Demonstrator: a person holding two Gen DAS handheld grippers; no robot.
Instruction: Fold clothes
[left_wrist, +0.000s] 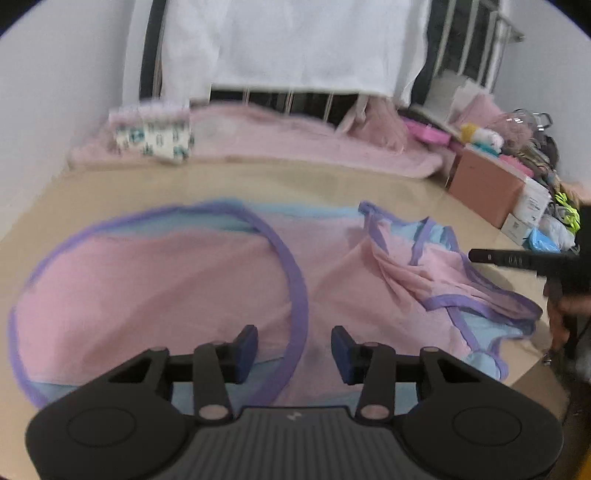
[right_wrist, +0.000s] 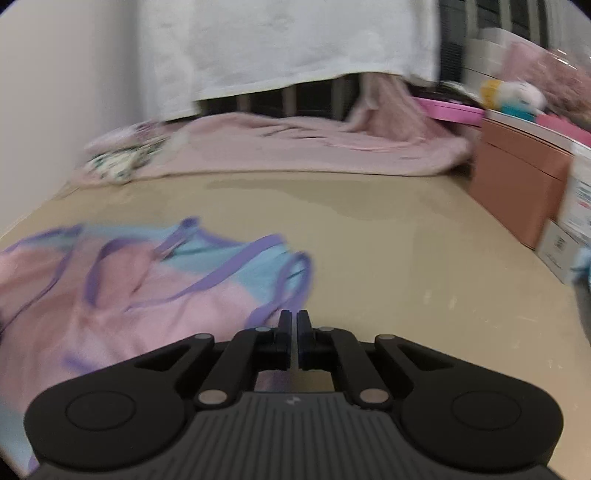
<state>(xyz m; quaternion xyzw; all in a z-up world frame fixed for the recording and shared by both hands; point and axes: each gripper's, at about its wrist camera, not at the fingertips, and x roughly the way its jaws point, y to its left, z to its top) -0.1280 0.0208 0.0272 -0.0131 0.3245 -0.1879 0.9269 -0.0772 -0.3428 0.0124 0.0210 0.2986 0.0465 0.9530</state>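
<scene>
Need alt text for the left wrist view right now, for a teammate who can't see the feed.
The open left gripper hovers over a pink and light-blue garment with purple trim, spread on a beige table and bunched at its right end. The right gripper reaches in from the right edge. A pink blanket and boxes sit behind.

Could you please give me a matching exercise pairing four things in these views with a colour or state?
Things:
1. left gripper
2. right gripper
3. garment trim
4. cardboard box

Colour or state:
A. purple
B. fingers nearly together
C. salmon brown
D. fingers wide apart

Pairs: 1-D, 2-B, 3-A, 4-C
</scene>
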